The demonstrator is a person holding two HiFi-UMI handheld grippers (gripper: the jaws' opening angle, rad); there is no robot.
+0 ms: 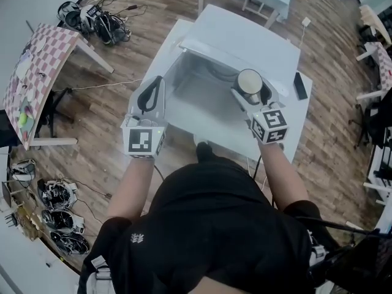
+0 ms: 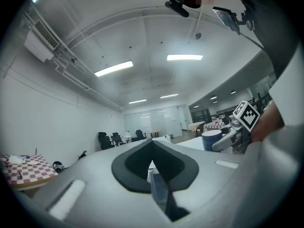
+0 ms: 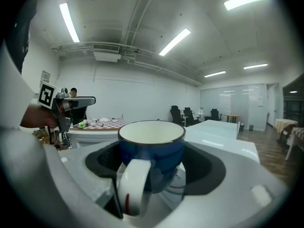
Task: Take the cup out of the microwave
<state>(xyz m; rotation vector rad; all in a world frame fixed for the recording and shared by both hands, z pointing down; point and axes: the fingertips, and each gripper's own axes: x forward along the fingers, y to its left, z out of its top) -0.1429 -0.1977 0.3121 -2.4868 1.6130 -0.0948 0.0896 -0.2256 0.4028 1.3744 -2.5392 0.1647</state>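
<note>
Closest in, the person's black shirt [image 1: 208,225] fills the foreground, both forearms reaching out to the white microwave [image 1: 245,41] on the white table [image 1: 293,141]. At the right side of the microwave's open front, the right gripper [image 1: 251,94] clamps its jaws on the blue cup [image 3: 151,148], upright, white inside, white handle turned back toward the person. At the left side of the opening, the left gripper [image 1: 151,94] holds nothing, its jaw tips together.
</note>
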